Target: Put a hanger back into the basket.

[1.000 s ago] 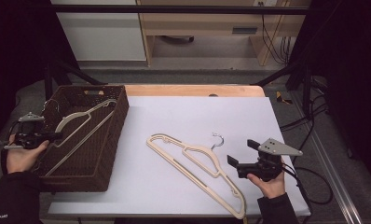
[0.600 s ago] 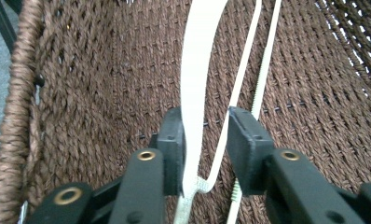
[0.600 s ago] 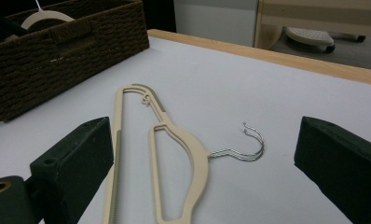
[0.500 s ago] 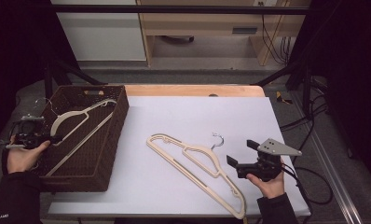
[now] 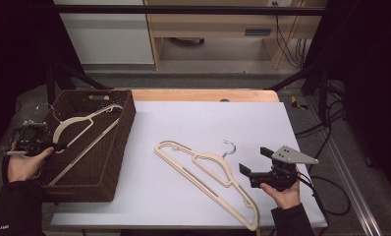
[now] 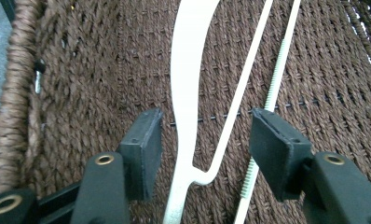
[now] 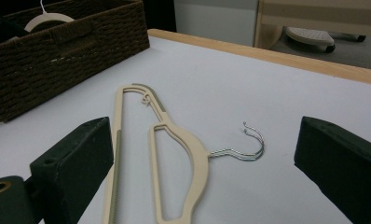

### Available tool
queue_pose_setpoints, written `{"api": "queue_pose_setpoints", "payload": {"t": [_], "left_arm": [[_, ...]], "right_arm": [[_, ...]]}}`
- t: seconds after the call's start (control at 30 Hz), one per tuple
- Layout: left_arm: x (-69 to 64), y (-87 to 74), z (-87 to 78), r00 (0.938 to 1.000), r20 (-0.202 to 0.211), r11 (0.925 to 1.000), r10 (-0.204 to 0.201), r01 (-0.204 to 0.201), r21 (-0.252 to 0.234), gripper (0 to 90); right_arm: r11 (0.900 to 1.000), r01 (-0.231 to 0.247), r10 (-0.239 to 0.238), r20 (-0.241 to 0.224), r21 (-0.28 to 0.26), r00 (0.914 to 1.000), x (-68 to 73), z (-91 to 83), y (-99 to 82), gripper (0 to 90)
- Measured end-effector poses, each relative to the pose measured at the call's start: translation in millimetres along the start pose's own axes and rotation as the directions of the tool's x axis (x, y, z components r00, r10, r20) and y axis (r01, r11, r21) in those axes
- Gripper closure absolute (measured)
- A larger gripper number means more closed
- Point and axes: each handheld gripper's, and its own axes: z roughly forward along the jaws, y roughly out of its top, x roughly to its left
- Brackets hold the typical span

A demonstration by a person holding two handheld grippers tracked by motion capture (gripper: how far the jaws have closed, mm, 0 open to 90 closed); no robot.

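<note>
We hold our left gripper (image 5: 60,146) over the left edge of the basket (image 5: 112,162), a dark brown woven one that sits at the left end of the worktop (image 5: 193,123). Its jaws have just been opening and now stand about half open, and in the left gripper view the pale shoulder of the basket hanger (image 6: 188,84) runs up between the pads with a gap on each side, so nothing is gripped. That hanger lies inside the basket, its metal hook toward the far left corner and its thin bar slanting down toward the near wall; in the left gripper view the bar and a ribbed strip cross the woven floor just beside the right pad. Our right gripper (image 5: 255,164) rests in our right hand (image 5: 284,194) at the near right of the worktop, pointing left, its jaws wide open and empty. A second hanger (image 5: 208,179), cream with a metal hook, lies flat on the white worktop between the basket and the right gripper, well apart from the basket; its hook points away from us and its long bar runs toward the near edge. In the right gripper view this hanger (image 7: 174,158) lies ahead of the two spread jaws, touching neither, with the basket (image 7: 58,56) farther off at the upper left.
</note>
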Motion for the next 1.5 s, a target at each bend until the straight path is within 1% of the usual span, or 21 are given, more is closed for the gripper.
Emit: {"api": "queue_pose_setpoints", "payload": {"t": [0.13,0.23,0.43,0.47,0.5,0.53,0.63,0.7,0.77,0.8,0.83,0.9,0.97,1.0,1.03,1.1,1.13,1.3,1.4,1.43,1.5], "left_arm": [[-0.6,1.3,-1.5,1.0000,-0.009,1.0000,0.001,-0.001,-0.006,41.1],[-1.4,2.6,-4.0,0.9999,-0.015,0.9998,0.008,-0.008,-0.021,37.0],[-0.4,3.1,-12.1,0.9997,-0.026,0.9984,0.005,-0.006,-0.057,34.9],[-0.7,3.2,-14.6,0.9998,-0.021,0.9976,-0.001,-0.001,-0.070,34.2],[-2.2,3.8,-21.6,0.9999,-0.017,0.9947,-0.005,0.003,-0.103,33.4],[-2.2,3.8,-21.6,0.9999,-0.017,0.9947,-0.005,0.003,-0.103,32.6],[-7.5,6.0,-36.7,1.0000,-0.003,0.9849,0.005,-0.005,-0.173,30.8],[-14.6,7.4,-47.5,0.9998,0.015,0.9735,0.013,-0.009,-0.228,29.0],[-23.3,8.1,-57.7,0.9984,0.047,0.9587,0.030,-0.016,-0.284,27.9],[-27.9,8.3,-62.4,0.9969,0.065,0.9530,0.044,-0.023,-0.302,27.2],[-34.1,8.4,-65.8,0.9953,0.085,0.9443,0.047,-0.017,-0.329,25.1],[-47.1,8.4,-72.1,0.9916,0.107,0.9279,0.073,-0.028,-0.372,23.2],[-61.1,8.7,-77.7,0.9855,0.131,0.9127,0.107,-0.045,-0.406,21.0],[-76.6,9.0,-82.2,0.9769,0.158,0.8960,0.143,-0.060,-0.440,20.0],[-76.6,9.0,-82.2,0.9769,0.158,0.8960,0.143,-0.060,-0.440,19.0],[-92.9,9.0,-86.7,0.9689,0.173,0.8783,0.176,-0.075,-0.472,17.3],[-100.9,8.8,-88.8,0.9641,0.185,0.8687,0.190,-0.077,-0.489,14.1],[-139.7,7.5,-95.8,0.9309,0.241,0.8248,0.275,-0.099,-0.557,9.7],[-160.2,6.3,-96.6,0.9118,0.270,0.8060,0.309,-0.101,-0.583,7.9],[-166.6,5.8,-96.2,0.9047,0.279,0.8026,0.322,-0.104,-0.587,7.7],[-178.6,3.9,-94.6,0.8958,0.289,0.7940,0.338,-0.106,-0.599,7.1]], "right_arm": [[1.0000,-0.001,0.001,-0.002,-0.001,1.0000,0.1,-0.2,0.1,4.8],[1.0000,-0.002,0.002,0.003,-0.004,1.0000,0.2,-0.1,0.3,4.8],[1.0000,0.000,0.000,0.000,-0.004,1.0000,-0.1,-1.3,0.4,4.8],[1.0000,0.002,-0.002,0.001,-0.006,1.0000,-0.3,-1.3,0.5,4.8],[1.0000,-0.003,0.003,0.004,-0.009,1.0000,-0.2,-1.4,0.8,4.8],[1.0000,-0.003,0.003,0.004,-0.009,1.0000,-0.2,-1.4,0.8,4.8],[0.9999,-0.002,0.002,0.005,-0.014,1.0000,-0.5,-2.1,1.0,4.8],[0.9999,-0.002,0.002,0.007,-0.015,1.0000,-0.5,-2.8,1.2,4.8],[0.9999,-0.002,0.003,0.007,-0.016,1.0000,-0.5,-3.1,1.2,4.8],[0.9999,-0.003,0.003,0.007,-0.017,1.0000,-0.5,-3.1,1.3,4.8],[0.9999,-0.001,0.001,0.003,-0.016,1.0000,-0.7,-3.7,1.2,4.8],[0.9999,-0.004,0.004,0.007,-0.015,1.0000,-0.4,-3.6,1.3,4.8],[0.9999,-0.002,0.002,0.005,-0.015,1.0000,-0.6,-3.8,1.1,4.8],[0.9999,-0.005,0.005,0.007,-0.013,1.0000,-0.5,-3.9,1.1,4.8],[0.9999,-0.005,0.005,0.007,-0.013,1.0000,-0.5,-3.9,1.1,4.8],[1.0000,-0.002,0.002,0.006,-0.008,1.0000,-0.8,-3.9,0.9,4.8],[0.9999,-0.002,0.002,0.007,-0.010,1.0000,-1.0,-3.6,0.7,4.9],[1.0000,-0.008,0.008,0.004,-0.002,1.0000,-1.1,-2.7,0.0,5.2],[1.0000,-0.002,0.002,0.001,0.006,1.0000,-1.3,-2.1,-0.5,5.3],[1.0000,-0.004,0.004,0.001,0.006,1.0000,-1.2,-1.7,-0.5,5.4],[0.9999,-0.010,0.010,0.004,0.004,0.9999,-0.6,-0.9,-0.6,5.5]]}}
